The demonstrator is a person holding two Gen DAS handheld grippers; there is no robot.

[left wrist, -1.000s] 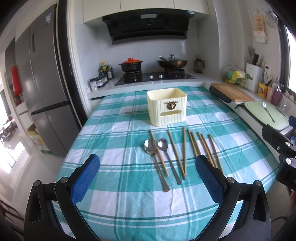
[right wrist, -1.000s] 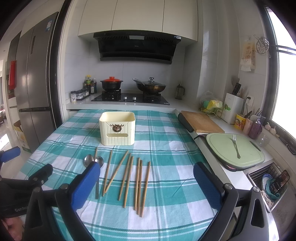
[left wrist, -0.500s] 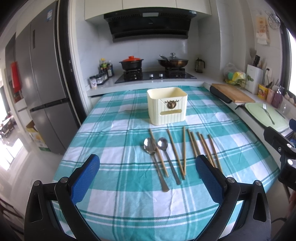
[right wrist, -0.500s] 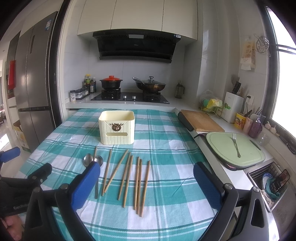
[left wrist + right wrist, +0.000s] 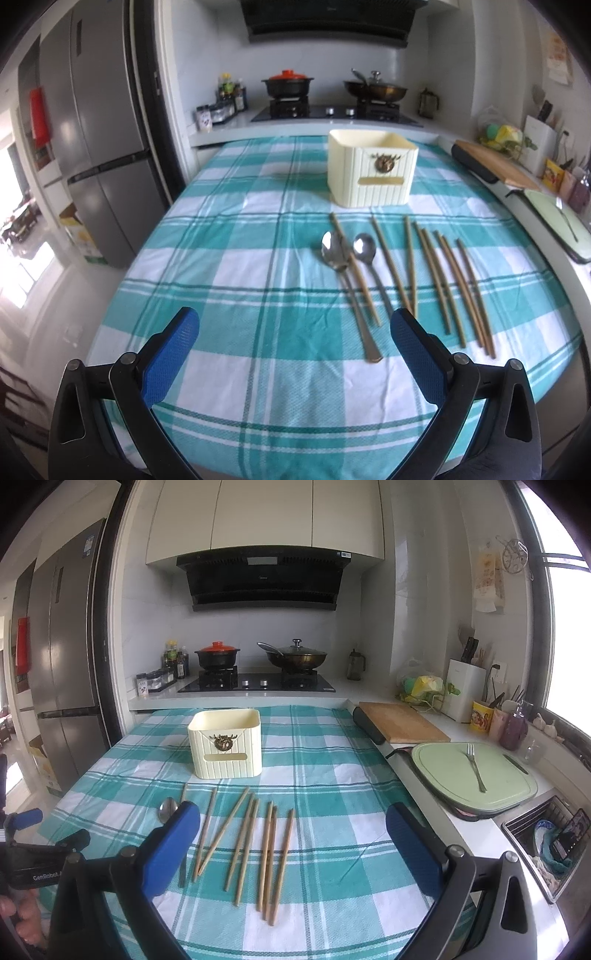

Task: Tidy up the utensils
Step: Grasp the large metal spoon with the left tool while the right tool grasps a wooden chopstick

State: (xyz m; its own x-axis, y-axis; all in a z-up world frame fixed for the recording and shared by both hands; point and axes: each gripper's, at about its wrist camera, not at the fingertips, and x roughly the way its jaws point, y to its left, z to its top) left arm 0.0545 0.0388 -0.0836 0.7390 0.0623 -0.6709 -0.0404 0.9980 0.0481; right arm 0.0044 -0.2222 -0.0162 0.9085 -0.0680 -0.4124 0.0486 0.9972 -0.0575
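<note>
A cream utensil box (image 5: pixel 373 173) (image 5: pixel 225 744) stands open-topped on the teal checked tablecloth (image 5: pixel 229 266). In front of it lie two metal spoons (image 5: pixel 334 253) and several wooden chopsticks (image 5: pixel 443 280) (image 5: pixel 258 842), side by side with their handles toward me. My left gripper (image 5: pixel 293 343) hovers open over the cloth just left of the spoons; its right pad (image 5: pixel 410 343) overlaps the near ends of a spoon and two chopsticks in the view. My right gripper (image 5: pixel 291 834) is open above the chopsticks, holding nothing. One spoon bowl (image 5: pixel 168 808) peeks out beside its left pad.
A wooden board (image 5: pixel 402 723) and a green board with a fork (image 5: pixel 472 775) sit on the counter right of the table. A dish rack (image 5: pixel 546 842) lies beyond. The stove with two pots (image 5: pixel 258 683) is behind the box, a fridge (image 5: pixel 99 147) at left.
The left gripper has moved forward and lower toward the table, so the spoons and chopsticks look nearer and sit further right in its view. The right gripper has barely moved.
</note>
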